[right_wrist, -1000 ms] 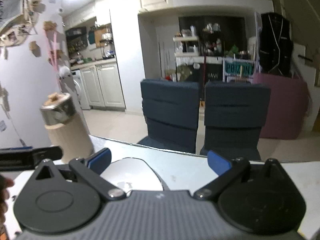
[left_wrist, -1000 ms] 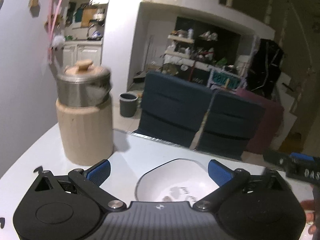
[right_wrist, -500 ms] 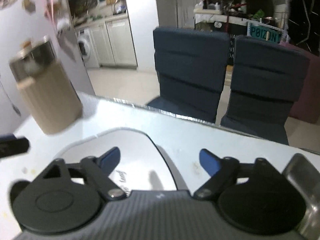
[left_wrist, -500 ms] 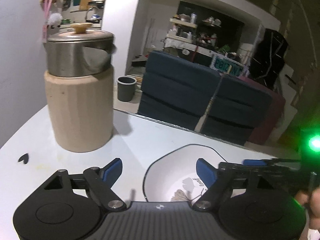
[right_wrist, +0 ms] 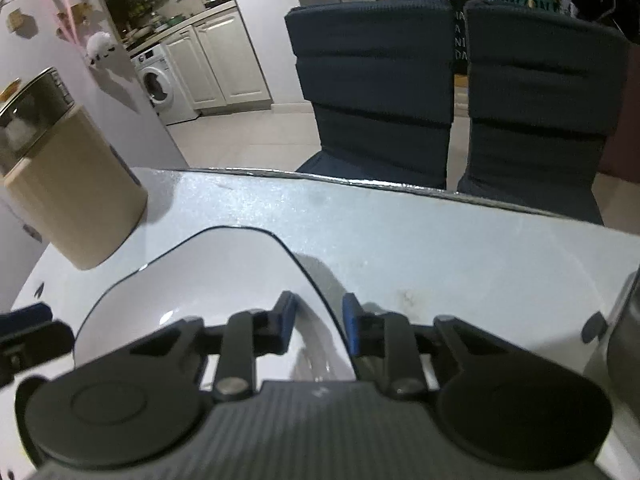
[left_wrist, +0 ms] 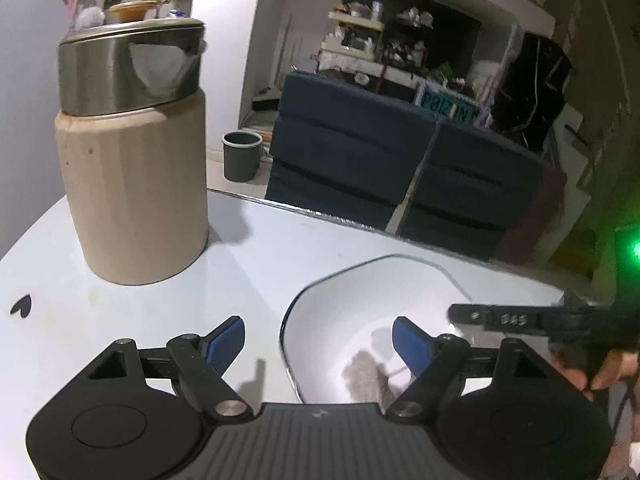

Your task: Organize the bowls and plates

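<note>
**Two grippers meet at a white bowl on the desk**

We see a white bowl (left_wrist: 360, 312) with a thin dark rim sitting on the white desk (left_wrist: 256, 256), just right of a beige canister (left_wrist: 136, 184) capped in steel. From the left wrist camera, the left gripper (left_wrist: 318, 340) hovers low over the bowl's near left edge, its jaws spread wide: one blue pad lies outside the rim over the desk, the other over the bowl's inside, neither touching it as far as we can tell. This view alone shows the person's fingers (left_wrist: 600, 368) at the right edge, wrapped around the other tool.

The right wrist camera gives us what the left cannot: the right gripper (right_wrist: 318, 328) sits astride the bowl's (right_wrist: 208, 276) right rim, its jaws drawn narrow with one pad inside and one outside. Whether the pads actually press the rim, we cannot tell. A grey metal object (right_wrist: 624, 344) shows at this view's right edge, cut off by the frame. Two dark blue chairs (right_wrist: 376, 80) stand beyond the desk's far edge, and a washing machine (right_wrist: 154, 88) is seen in the kitchen behind.
</note>
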The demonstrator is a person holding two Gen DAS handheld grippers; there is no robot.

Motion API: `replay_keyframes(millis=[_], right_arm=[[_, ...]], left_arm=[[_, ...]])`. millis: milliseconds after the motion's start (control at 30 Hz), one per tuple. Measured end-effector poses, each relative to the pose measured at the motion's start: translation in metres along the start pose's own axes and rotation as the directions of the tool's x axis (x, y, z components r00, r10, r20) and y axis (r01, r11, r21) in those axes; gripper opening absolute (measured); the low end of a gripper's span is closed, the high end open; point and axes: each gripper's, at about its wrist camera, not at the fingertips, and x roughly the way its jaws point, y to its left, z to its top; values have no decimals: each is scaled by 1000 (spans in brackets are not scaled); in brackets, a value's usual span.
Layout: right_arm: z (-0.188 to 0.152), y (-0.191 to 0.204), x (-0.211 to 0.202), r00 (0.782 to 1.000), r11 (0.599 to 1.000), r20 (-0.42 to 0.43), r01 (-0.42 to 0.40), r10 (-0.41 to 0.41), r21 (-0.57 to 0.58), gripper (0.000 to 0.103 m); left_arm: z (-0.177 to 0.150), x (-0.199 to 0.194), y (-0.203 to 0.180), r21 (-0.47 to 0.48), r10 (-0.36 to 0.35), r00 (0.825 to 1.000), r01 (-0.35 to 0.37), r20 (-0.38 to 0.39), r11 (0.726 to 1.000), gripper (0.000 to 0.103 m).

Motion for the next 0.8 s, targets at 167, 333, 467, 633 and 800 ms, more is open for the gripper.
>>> replay_keyframes(millis=[167,333,467,633,800], right_arm=[[-7,-21,-19,1000,999,-18,13,-12,52,16],[-20,-40,-39,999,997,-25,37,-35,71,13],[-30,-52,-49,1000,994,-30,-1,4,113,12],[-33,-56,-49,999,990,-32,-22,27,138,12],[-34,-58,-49,998,986,-40,-44,51,158,12]], left_arm=[[2,8,-3,9,-38,998,38,-53,999,65],[4,30,-6,-29,-54,994,52,-99,998,53],[5,49,-6,-59,-68,988,60,-136,996,43],[5,76,-3,-81,-70,981,55,-182,995,31],[5,88,3,-93,-93,980,77,-178,993,25]])
